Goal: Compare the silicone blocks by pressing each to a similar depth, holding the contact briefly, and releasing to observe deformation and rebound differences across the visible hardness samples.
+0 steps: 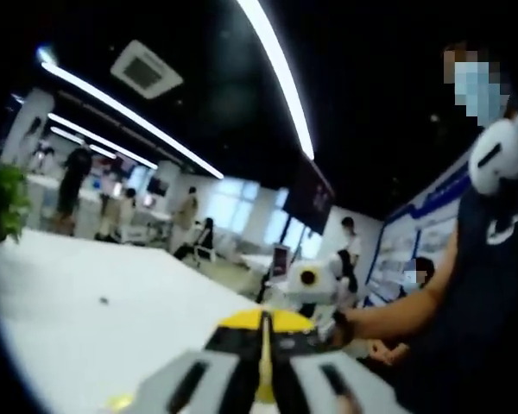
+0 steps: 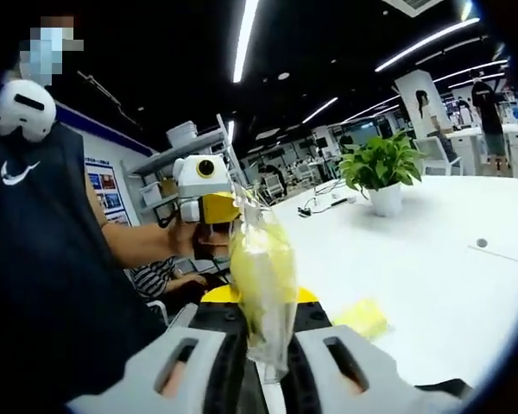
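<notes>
My right gripper [image 2: 263, 366] pinches a clear plastic bag of yellow material [image 2: 263, 285]; left fingers [image 1: 194, 379] pressed together; the bag could slip onto the white bench [image 2: 432, 285].

bag [image 2: 263, 285] between jaws | block [image 2: 361, 318] on table [image 2: 432, 259] | plant [image 2: 382, 172] behind

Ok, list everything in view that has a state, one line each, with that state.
Left gripper: jaws shut together, nothing visible between them.
Right gripper: jaws shut on the plastic bag.
Plastic bag: held upright off the table, clear, yellow contents inside.
Yellow block: lying flat on the white table, untouched.
Potted plant: standing upright on the table.
Ceiling lights: on.
</notes>
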Tool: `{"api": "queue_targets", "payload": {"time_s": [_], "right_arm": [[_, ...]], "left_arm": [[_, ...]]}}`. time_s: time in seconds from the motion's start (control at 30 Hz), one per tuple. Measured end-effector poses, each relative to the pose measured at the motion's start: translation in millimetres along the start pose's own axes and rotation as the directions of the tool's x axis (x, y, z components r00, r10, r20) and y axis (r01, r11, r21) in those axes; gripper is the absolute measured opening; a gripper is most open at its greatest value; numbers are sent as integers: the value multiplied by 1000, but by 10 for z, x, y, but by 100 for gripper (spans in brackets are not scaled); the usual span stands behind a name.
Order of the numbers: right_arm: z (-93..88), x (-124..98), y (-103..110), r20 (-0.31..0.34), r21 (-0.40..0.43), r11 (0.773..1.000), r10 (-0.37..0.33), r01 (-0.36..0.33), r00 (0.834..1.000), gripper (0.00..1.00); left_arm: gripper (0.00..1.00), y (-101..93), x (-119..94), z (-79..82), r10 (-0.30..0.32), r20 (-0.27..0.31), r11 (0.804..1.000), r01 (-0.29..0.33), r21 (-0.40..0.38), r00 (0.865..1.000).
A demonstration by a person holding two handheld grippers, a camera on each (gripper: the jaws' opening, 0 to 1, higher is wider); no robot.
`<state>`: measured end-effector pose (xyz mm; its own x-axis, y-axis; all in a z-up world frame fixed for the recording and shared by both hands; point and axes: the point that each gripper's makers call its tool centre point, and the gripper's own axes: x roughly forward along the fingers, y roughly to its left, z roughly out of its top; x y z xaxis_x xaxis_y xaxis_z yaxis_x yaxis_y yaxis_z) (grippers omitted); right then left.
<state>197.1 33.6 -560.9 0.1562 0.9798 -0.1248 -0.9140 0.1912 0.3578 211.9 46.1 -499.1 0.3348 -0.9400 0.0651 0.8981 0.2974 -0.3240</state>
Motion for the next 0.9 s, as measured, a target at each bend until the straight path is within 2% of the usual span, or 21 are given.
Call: {"api": "queue_targets", "payload": {"time_s": [0.13,0.23,0.3,0.5,0.8,0.9], "right_arm": [[-5,6,12,-6,38,999,12,-11,1000,6],[-38,27,6,-17,9,1000,2,-2,1000,6],[-46,26,3,-22,-3,1000,0,0,1000,6],[-23,24,-16,-16,-18,1000,-1,1,1000,6],[-27,13,-40,-19,-16,1000,-10,10,1000,7],[-33,5,-49,-21,-14,1000,-11,11,1000,7]], "left_arm": [[1,-9,-4,0,-5,4,1000,5,13,1000],[1,8,-15,-30,10,-13,1000,-9,20,1000],[1,15,-19,-47,12,-18,1000,-13,-29,1000],[1,7,-14,-18,18,16,999,-19,31,1000],[0,41,7,-22,23,5,1000,-24,9,1000],[1,54,11,-32,34,2,999,-34,23,999]]}}
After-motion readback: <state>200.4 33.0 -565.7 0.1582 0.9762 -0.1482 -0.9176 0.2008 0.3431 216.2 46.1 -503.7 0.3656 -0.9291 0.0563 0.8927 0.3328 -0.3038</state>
